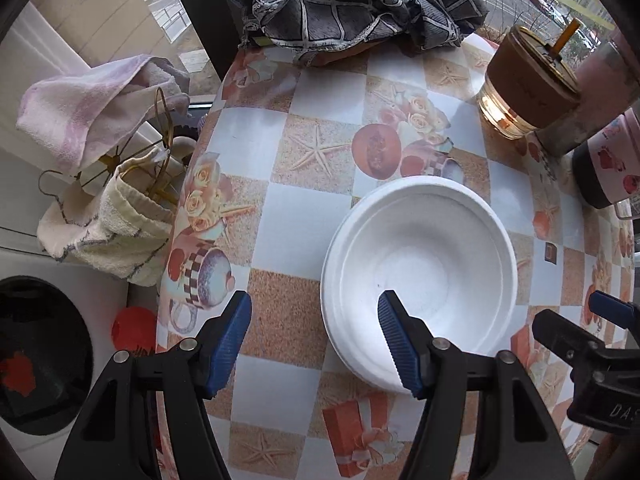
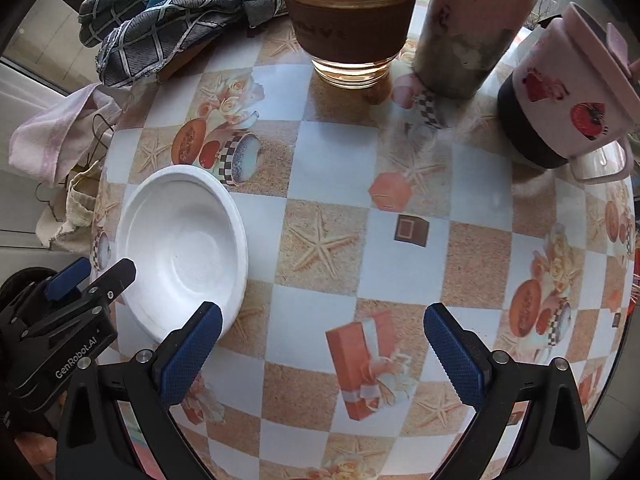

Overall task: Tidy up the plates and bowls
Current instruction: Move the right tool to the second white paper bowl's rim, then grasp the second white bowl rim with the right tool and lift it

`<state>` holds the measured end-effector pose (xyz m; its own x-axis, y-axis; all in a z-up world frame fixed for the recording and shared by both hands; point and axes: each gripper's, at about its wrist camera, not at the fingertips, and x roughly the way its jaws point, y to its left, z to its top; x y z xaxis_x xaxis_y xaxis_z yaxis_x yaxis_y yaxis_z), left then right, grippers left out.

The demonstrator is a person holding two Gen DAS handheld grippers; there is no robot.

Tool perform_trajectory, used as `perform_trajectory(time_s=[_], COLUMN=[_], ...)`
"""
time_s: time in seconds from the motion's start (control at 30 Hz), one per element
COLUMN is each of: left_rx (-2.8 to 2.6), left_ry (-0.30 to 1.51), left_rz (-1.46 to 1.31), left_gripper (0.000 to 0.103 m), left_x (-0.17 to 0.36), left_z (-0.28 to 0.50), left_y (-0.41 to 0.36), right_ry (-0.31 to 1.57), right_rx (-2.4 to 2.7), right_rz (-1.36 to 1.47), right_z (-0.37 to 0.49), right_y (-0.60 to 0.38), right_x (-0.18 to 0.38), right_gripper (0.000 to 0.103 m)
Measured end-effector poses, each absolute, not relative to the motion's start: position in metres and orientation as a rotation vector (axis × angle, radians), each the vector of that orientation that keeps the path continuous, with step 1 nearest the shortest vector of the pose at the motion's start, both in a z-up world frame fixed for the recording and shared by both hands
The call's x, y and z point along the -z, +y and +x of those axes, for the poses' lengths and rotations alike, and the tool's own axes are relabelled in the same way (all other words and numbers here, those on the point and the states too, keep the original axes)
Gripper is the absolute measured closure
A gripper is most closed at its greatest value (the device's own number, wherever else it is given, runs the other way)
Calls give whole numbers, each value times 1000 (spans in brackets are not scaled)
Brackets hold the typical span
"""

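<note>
My left gripper [image 1: 316,340] is spread wide and holds nothing; its right blue ribbed pad hangs over the near rim of the white foam bowl [image 1: 420,276], its left pad over the tablecloth. My right gripper [image 2: 322,352] is likewise released, its jaws apart over bare checked squares, with the bowl just beside its left finger.

The bowl sits upright on the round table [image 1: 280,148]. It is matte, grainy foam with a stepped rim, and nothing lies in it. I cannot tell whether a second one is nested beneath.

At the far edge stand a glass tumbler [image 2: 350,28] with a brown sleeve, lid and straw, holding amber liquid, a worn metal cylinder [image 2: 464,40], and a pink strawberry mug [image 2: 568,100]. A grey windowpane-check cloth [image 1: 360,4] lies crumpled beyond.
</note>
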<state>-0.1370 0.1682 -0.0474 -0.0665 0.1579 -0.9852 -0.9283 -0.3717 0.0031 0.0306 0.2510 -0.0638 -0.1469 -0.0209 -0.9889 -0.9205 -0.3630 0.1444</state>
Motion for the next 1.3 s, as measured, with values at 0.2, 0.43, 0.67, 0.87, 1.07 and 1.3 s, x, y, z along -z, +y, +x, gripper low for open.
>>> perform_trajectory(time_s=[0.2,0.43,0.67,0.87,1.07,1.3], left_rx=[-1564,-1482,-1389,-1337,-1311,-1304], left_ry=[946,957,950,986,1021,1025], left_rz=[-1358,-1384,-1372,-1385,-1365,-1411], left_gripper=[33,33,67,67,66,66], left_x=[75,93,90,91,90,91], left_z=[-146,-145,-129,-101,-62,-31], left_y=[182,194,197,174,115,55], right_ry=[1128,1202,1293,1315,1320,1338], right_rx=[-1594,-1608,-1678,-1650,-1618,-1580], right_rz=[-1403,-1419,-1444,-1560,-1670,-1734], right_z=[11,-3,-12,2,25,45], right_y=[257,254,246,218,175,130], right_x=[86,106,112,114,118,117], right_gripper=[2,37,90,90,89,89])
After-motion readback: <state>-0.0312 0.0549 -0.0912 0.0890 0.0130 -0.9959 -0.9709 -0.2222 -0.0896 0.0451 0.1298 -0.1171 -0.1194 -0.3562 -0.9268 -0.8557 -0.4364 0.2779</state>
